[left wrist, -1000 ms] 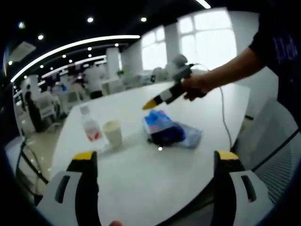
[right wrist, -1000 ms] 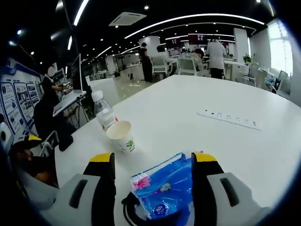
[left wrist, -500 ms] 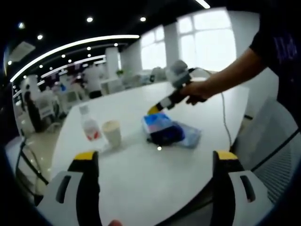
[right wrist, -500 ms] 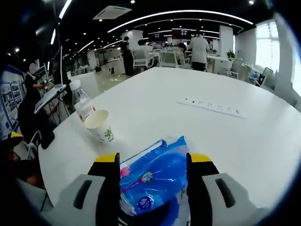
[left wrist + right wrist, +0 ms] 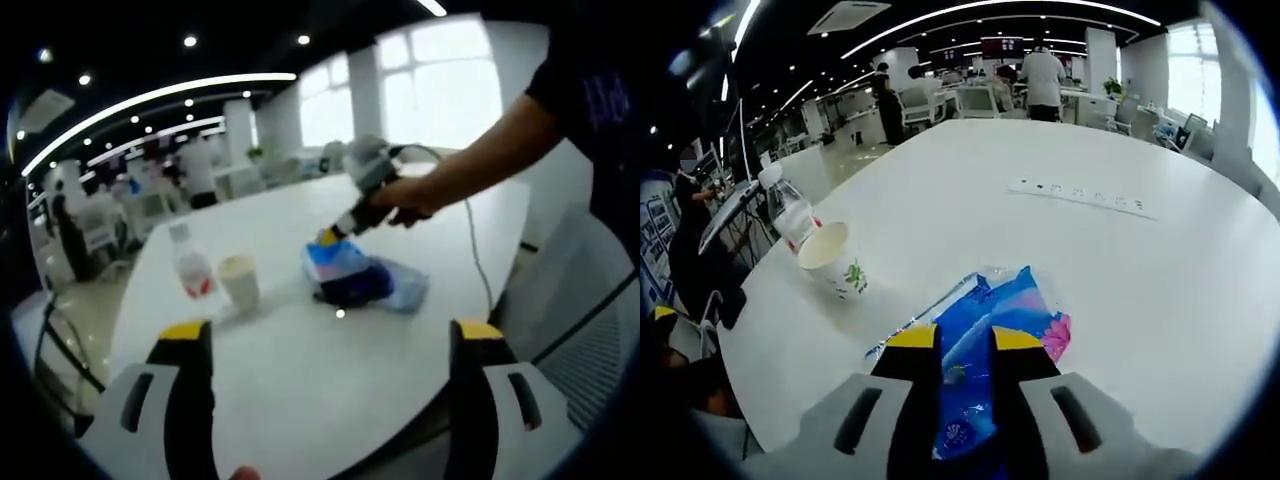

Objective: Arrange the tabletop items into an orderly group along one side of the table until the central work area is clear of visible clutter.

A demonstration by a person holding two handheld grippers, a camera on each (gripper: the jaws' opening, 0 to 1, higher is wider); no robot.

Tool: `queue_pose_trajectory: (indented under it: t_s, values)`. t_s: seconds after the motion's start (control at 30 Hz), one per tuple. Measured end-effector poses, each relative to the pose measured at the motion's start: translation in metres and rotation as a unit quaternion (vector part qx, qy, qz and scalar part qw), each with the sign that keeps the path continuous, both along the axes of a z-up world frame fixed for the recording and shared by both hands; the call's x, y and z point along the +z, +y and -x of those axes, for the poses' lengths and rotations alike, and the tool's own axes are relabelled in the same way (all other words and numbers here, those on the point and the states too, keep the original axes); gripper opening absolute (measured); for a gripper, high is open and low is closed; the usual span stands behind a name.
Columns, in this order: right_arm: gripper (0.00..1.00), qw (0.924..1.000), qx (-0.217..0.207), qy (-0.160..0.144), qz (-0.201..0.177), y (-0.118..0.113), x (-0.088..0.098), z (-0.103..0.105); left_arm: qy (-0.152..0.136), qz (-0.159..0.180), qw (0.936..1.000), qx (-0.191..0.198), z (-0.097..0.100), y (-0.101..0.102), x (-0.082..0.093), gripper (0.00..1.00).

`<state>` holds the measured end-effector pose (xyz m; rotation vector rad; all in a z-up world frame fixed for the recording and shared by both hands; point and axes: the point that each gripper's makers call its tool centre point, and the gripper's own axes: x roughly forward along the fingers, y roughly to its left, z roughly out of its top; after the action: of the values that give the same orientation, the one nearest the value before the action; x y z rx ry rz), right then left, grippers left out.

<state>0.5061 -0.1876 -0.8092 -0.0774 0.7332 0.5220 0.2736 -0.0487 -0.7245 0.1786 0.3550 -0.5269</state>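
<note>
A blue tissue pack (image 5: 1012, 306) lies on the white table (image 5: 1140, 280), and my right gripper (image 5: 963, 340) is shut on its near end. In the left gripper view the same pack (image 5: 335, 258) rests on a dark item (image 5: 358, 288) and a clear wrapper (image 5: 408, 287), with a person's hand holding the right gripper (image 5: 328, 238) down onto it. A paper cup (image 5: 835, 262) and a water bottle (image 5: 790, 212) stand together to the left. My left gripper (image 5: 330, 340) hovers wide open over the near table edge, holding nothing.
A white power strip (image 5: 1080, 195) lies across the far part of the table. A cable (image 5: 476, 250) trails from the right gripper over the table edge. Chairs, desks and people fill the office behind. The table's near edge runs just past my left jaws.
The right gripper dropped onto the tissue pack and its jaws closed from wide apart to gripping it. The left gripper stayed put and open.
</note>
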Motion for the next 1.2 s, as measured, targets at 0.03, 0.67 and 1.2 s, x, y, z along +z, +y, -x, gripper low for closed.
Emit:
queue_pose_trajectory:
  t_s: [0.03,0.67,1.2]
  values:
    - [0.08,1.0000,0.000,0.001,0.001,0.000,0.000,0.001,0.000,0.000,1.0000,0.000,0.000,0.000,0.000,0.95]
    - [0.00,0.9997,0.002,0.009,-0.023,0.001,0.009,0.007,-0.002,0.001,1.0000,-0.004,0.000,-0.001,0.000,0.94]
    - [0.00,0.9989,-0.007,-0.004,-0.046,-0.012,0.032,0.001,0.002,0.003,0.9999,-0.009,0.000,-0.004,-0.001,0.97]
